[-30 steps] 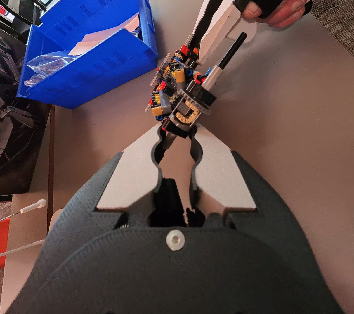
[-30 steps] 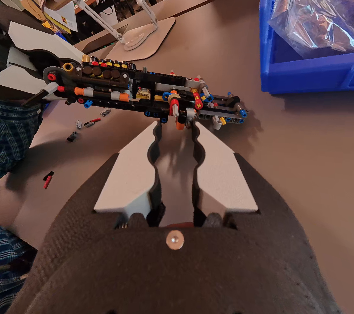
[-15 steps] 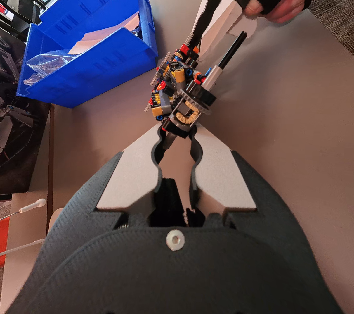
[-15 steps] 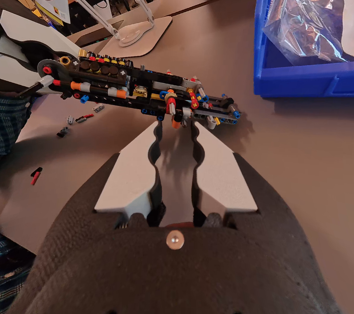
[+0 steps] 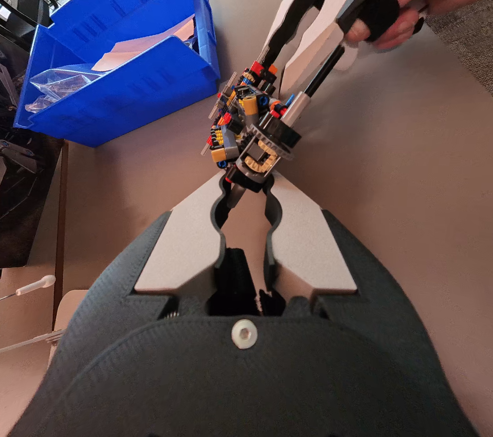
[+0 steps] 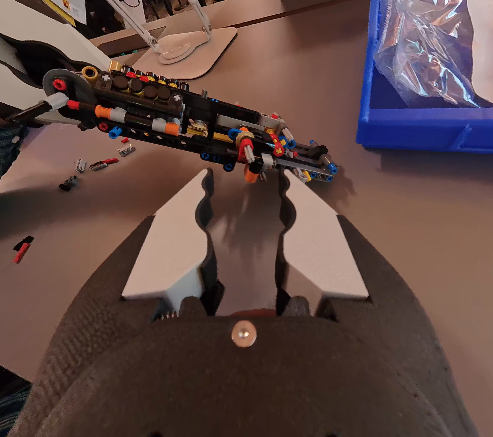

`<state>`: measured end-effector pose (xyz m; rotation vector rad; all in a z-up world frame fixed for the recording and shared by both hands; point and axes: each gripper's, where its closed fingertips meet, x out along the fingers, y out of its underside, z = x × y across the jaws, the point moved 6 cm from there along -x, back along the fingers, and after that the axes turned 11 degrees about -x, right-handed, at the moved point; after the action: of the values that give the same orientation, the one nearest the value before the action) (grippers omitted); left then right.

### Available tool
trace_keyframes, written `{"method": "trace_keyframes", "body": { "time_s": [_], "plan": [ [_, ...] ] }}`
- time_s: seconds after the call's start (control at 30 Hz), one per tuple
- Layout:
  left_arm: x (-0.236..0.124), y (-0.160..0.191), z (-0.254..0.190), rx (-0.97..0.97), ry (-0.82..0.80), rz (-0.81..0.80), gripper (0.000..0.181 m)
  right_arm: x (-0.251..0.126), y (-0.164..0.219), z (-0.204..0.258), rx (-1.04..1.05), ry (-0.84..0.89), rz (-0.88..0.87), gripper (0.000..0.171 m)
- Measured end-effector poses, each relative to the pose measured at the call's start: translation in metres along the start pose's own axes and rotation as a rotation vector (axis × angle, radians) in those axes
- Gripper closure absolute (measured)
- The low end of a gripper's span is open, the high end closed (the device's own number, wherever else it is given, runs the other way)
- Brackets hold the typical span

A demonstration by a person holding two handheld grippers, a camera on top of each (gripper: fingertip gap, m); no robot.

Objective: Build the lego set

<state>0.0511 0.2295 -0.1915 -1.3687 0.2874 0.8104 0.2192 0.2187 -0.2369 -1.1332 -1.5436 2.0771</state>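
Holding the long black Technic chassis studded with red, blue, orange and yellow pins [image 6: 186,120] by its gear end, your left tool [image 5: 246,180] is clamped tight on the dark grey differential housing with tan gears, and the whole assembly hangs above the brown desk [image 6: 373,237], tilted so its far end dips low. Your right tool [image 6: 244,176] has widened over the last second: its white fingers now stand clearly apart with nothing between them, just under the chassis's far end, beside the orange bush and grey axle stubs hanging there. The chassis itself has barely shifted. To me that reads as a release or a re-aim rather than a finished join, so you probably still have a part to seat or press at that end.

Taking the chassis as your landmark: loose small pieces, grey connectors [image 6: 125,150] and a red-and-black pin [image 6: 21,249], lie on the desk beneath and beyond its gear end. The blue plastic bin [image 6: 416,130] holding crumpled clear bags sits well apart past its thin end. A white stand base [image 6: 186,50] rests behind it. Those dangling axle stubs sit right in the gap you are approaching, and they could snag a finger
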Motion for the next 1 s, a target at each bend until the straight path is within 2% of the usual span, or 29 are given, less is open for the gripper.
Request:
{"method": "trace_keyframes", "body": {
  "time_s": [0.13,0.3,1.0],
  "plan": [
    [0.0,0.001,0.001,-0.008,0.008,-0.001,0.16,0.005,-0.001,0.003,0.013,0.009,-0.014,0.125],
    [0.0,0.001,0.001,-0.017,0.016,-0.002,0.16,0.004,0.0,0.0,0.031,0.025,-0.027,0.137],
    [0.002,0.014,0.009,-0.059,0.085,0.007,0.16,0.003,-0.006,0.005,-0.017,0.079,-0.023,0.138]
  ]
}}
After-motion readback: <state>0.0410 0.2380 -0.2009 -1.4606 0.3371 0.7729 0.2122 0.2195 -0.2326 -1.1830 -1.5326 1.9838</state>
